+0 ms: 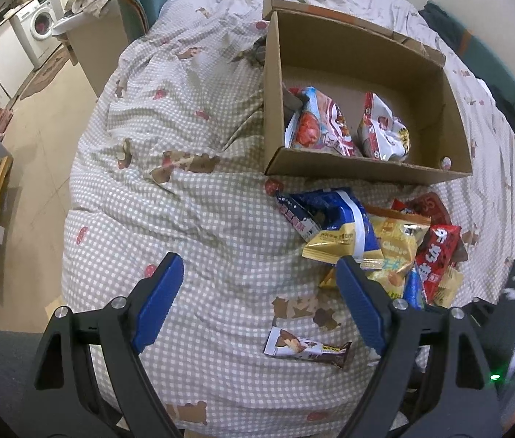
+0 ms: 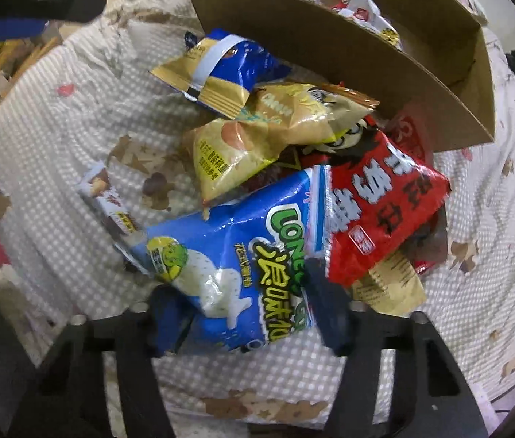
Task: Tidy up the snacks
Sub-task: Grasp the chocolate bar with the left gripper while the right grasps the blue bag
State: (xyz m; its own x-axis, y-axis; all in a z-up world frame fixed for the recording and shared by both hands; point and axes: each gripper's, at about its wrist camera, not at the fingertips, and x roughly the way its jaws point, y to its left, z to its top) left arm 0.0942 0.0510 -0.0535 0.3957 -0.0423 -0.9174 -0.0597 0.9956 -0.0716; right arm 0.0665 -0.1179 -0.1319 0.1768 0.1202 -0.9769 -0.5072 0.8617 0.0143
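Cardboard box sits on the bed at approx 1 o'clock in the left wrist view, open top, w/ two snack bags inside: a red-and-white bag on the left and a white-and-red bag beside it, both toward the near wall. Rest of the box floor is bare.

Most of the job looks undone, in my judgement. Snack pile lies on the checked quilt just outside the box's near wall, at approx 3 o'clock in that view: blue-and-gold pack, yellow cheese bag, red bag & more underneath, overlapping. One chocolate bar lies apart from the pile, at approx 5 o'clock.

Left gripper hangs over bare quilt, jaws wide apart, nothing between them; the bar lies past the tips, not touched.

Right gripper is down at the near edge of the pile, 6 o'clock in the right wrist view. Blue bag w/ green lettering sits between its jaws, which look closed in against the bag's sides, film bulging between the pads, so I read it as clamped on that bag. Bag doesn't appear lifted clear; its far end overlaps the red bag.

Left to do, roughly: carry this bag to the box at 12–1 o'clock, then the others plus the stray bar.
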